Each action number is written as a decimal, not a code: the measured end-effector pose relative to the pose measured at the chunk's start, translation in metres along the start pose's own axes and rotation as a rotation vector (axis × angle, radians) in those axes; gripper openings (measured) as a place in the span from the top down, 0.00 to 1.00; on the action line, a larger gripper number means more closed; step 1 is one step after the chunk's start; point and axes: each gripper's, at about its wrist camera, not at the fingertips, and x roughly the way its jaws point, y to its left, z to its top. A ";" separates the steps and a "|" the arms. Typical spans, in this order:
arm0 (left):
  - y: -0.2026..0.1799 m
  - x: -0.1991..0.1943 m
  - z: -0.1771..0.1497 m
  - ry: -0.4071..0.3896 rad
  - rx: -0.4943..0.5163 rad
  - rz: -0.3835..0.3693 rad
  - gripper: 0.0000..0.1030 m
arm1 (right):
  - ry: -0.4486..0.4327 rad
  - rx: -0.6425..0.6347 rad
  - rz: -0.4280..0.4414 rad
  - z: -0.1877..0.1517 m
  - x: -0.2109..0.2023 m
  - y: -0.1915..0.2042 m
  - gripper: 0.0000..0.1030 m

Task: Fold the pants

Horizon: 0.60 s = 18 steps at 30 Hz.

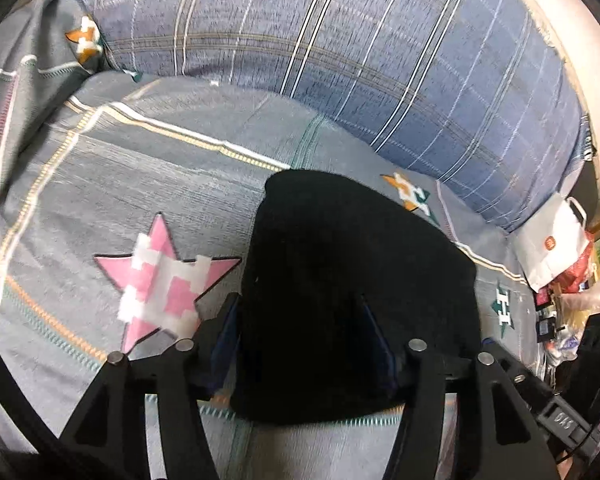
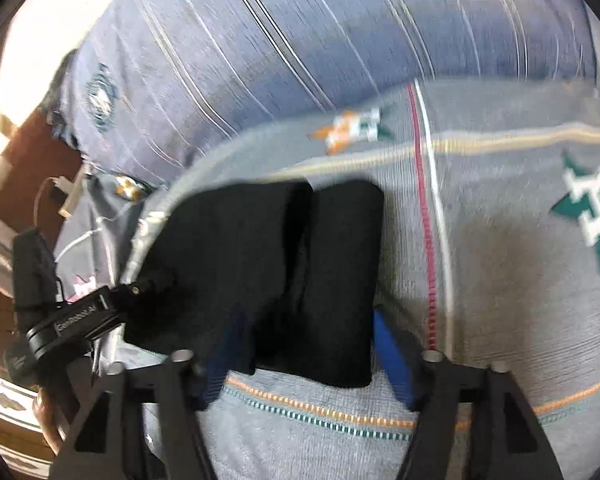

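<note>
Nearest, left gripper (image 1: 298,304): jaws apart, holding nothing, one finger on each side of the near end of the black pants (image 1: 356,264). Same for the right gripper (image 2: 307,314): wide open, not pinching, just sitting over the near edge of the pants. Pants lying flat on the grey bedsheet (image 1: 140,184), already folded into a short, thick bundle, with a crease down the middle in the right wrist view. Looks like the fold is nearly done. To finish well: press down softly on the pants, smooth the top layer away from the near edge, and line up the sides so no bit sticks out. Lift straight up, so no cloth gets caught and pulled open. Left of the pants, a pink star (image 1: 160,280) on the sheet. Beyond the pants, a blue striped quilt (image 1: 340,60). Far to the right of the pants, a white paper bag (image 1: 552,248).
</note>
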 end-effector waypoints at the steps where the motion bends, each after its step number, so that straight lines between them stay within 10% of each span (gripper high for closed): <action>1: -0.001 -0.007 -0.003 -0.009 0.008 0.004 0.34 | -0.028 -0.010 0.012 -0.002 -0.008 0.002 0.21; 6: 0.003 -0.006 -0.021 0.003 0.014 0.040 0.33 | -0.004 0.017 0.093 -0.023 -0.007 0.007 0.15; 14: -0.001 0.019 -0.039 0.014 0.044 0.112 0.32 | 0.073 -0.078 -0.155 -0.038 0.028 0.013 0.15; 18: 0.004 0.006 -0.049 0.003 0.017 0.087 0.32 | 0.045 -0.027 -0.023 -0.050 0.014 0.015 0.15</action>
